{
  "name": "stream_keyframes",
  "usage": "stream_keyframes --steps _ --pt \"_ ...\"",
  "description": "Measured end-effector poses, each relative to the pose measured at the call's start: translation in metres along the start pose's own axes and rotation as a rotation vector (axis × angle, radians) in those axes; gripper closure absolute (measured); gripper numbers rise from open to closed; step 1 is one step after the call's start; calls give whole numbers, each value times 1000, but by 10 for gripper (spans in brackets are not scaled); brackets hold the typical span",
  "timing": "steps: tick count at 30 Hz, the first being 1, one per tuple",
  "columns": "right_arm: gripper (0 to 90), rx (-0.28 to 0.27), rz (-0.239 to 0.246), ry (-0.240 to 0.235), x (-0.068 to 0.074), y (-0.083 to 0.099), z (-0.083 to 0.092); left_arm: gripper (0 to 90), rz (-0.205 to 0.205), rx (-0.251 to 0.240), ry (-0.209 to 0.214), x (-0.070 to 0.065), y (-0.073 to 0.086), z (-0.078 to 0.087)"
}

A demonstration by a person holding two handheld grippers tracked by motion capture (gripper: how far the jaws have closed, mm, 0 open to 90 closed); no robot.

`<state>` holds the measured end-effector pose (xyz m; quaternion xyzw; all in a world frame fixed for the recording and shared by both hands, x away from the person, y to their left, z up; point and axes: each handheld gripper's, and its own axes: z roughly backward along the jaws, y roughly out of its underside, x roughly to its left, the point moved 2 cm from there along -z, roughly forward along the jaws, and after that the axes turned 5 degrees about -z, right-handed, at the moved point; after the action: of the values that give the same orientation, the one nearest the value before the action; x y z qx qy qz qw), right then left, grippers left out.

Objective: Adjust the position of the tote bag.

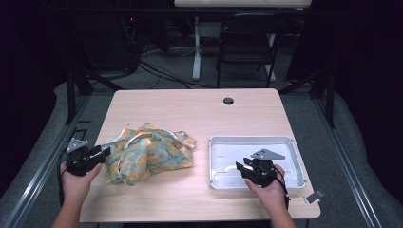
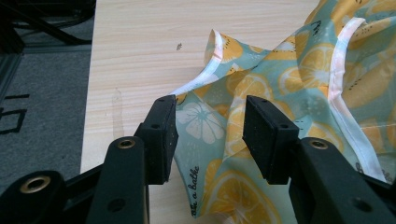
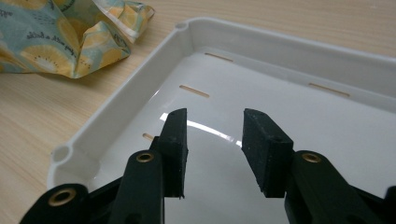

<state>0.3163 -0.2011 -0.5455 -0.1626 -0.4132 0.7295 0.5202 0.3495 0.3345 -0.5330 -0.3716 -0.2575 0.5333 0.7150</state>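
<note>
Wooden surface carries our crumpled lemon-print cloth at left and a white tray at right. Our left tool gapes around a cloth fold; our right tool hangs parted over the tray, holding nothing.

Printed cloth runs off the top, right and bottom edges of the left gripper view; its black lettering is partly cut off and too folded to read whole; in the right gripper view the white tray is cut off at the right and bottom edges; beside the tray, a small grey object too small to identify.
</note>
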Motion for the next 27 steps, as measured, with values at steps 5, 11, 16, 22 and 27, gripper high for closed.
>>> stream_keyframes --steps 5,11,16,22,27 --pt "530 82 -22 12 -1 3 -3 538 5 23 19 -1 -4 4" --pt "509 96 -8 24 -2 6 -7 537 6 2 51 -4 -12 11" --pt "510 67 -16 36 -4 6 -4 530 -5 -13 74 -8 -18 19" --pt "521 67 -30 40 -7 6 -3 530 -33 -7 93 -14 -24 25" --pt "527 66 -31 37 -8 6 -3 531 -48 0 110 -17 -27 29"
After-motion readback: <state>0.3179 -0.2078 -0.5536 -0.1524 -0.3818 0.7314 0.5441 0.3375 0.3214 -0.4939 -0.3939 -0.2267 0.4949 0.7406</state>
